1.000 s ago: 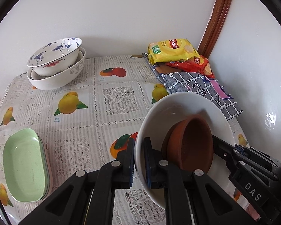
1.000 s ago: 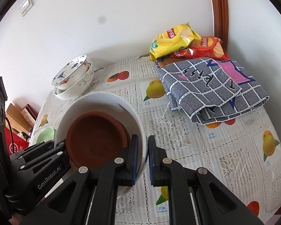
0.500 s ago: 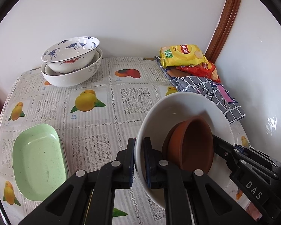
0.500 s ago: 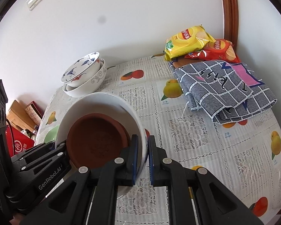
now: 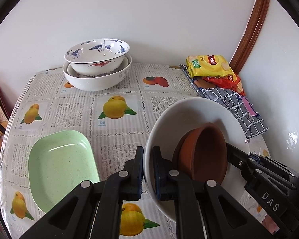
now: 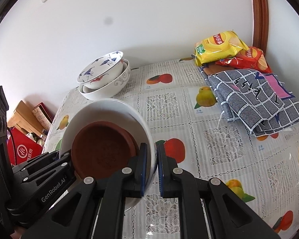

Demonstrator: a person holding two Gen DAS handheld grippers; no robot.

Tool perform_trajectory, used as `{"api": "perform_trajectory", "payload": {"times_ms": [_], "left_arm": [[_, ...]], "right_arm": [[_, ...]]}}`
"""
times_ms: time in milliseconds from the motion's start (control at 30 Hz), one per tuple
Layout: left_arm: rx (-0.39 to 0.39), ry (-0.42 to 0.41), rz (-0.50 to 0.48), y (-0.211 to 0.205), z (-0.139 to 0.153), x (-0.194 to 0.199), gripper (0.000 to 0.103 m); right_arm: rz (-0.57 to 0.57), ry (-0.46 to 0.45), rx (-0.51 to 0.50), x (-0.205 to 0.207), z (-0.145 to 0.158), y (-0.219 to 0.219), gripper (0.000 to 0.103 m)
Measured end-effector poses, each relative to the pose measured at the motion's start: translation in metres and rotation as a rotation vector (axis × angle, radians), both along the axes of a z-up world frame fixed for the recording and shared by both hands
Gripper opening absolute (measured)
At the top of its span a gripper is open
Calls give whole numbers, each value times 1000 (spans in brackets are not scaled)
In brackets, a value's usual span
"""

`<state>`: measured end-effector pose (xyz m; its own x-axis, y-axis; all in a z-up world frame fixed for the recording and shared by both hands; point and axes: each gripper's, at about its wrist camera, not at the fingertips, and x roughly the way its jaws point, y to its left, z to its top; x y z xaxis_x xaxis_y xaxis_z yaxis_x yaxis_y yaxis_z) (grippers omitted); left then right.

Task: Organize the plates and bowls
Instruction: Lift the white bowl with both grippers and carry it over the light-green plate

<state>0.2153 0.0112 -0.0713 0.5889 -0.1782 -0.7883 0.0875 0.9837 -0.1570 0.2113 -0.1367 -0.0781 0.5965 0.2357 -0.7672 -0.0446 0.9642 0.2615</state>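
A large white bowl (image 5: 199,111) with brown clay bowls (image 5: 205,153) nested inside hangs tilted above the fruit-print tablecloth (image 5: 117,139). My left gripper (image 5: 147,169) is shut on the bowl's left rim. My right gripper (image 6: 153,165) is shut on the opposite rim of the white bowl (image 6: 101,109), beside the brown bowls (image 6: 101,149). A blue-and-white patterned bowl sits stacked in a bigger white bowl (image 5: 97,67) at the back by the wall. A pale green oval dish (image 5: 59,165) lies at the front left, just left of my left gripper.
Yellow and red chip bags (image 5: 207,64) and a folded checked cloth (image 5: 239,107) fill the back right corner. The table's left edge drops off to a red box (image 6: 24,151) and wooden items. A white wall runs behind the table.
Both grippers have carried the white bowl to the left. The stacked bowls and the green dish now sit closer and more central in the views. Both grips are unchanged.
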Motion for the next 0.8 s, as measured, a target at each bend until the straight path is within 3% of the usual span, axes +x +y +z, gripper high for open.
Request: {"api": "perform_trajectory", "payload": {"times_ms": [800], "left_arm": [[-23, 1, 74, 54, -1, -4, 10]], "right_arm": [[65, 3, -9, 8, 1, 53, 10]]}}
